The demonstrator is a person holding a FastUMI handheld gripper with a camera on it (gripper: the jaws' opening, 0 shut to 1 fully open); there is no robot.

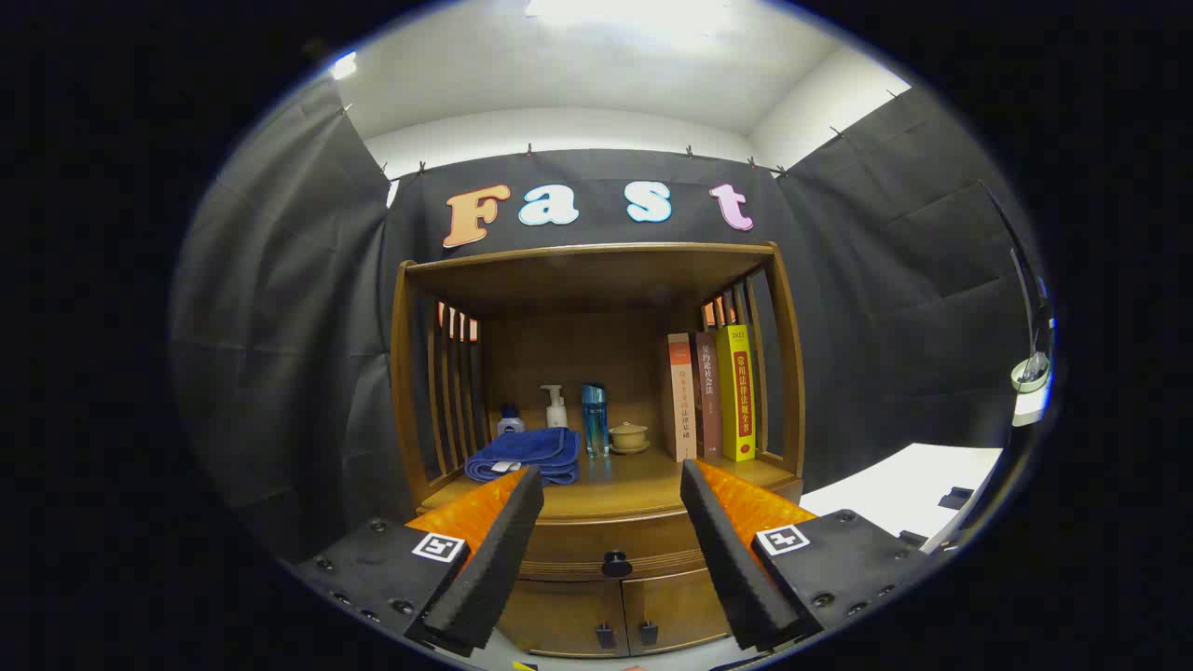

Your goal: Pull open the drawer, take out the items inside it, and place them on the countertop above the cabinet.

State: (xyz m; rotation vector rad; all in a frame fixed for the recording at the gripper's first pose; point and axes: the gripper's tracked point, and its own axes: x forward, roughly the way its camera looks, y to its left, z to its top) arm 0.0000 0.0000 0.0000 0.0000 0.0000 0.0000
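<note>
Black cloth walls close in around a wooden cabinet [596, 373], its countertop [615, 485] carrying a folded blue towel [527, 454], bottles and upright books, while just below it the shut drawer [610, 550] runs crosswise, knob [616, 564] facing the gripper [610, 485], whose fingers stand wide apart, holding nothing.

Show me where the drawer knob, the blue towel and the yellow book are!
drawer knob [616, 564]: gripper view, its round front, between the open fingers.
blue towel [527, 454]: gripper view, top fold.
yellow book [741, 405]: gripper view, middle of its spine.
</note>
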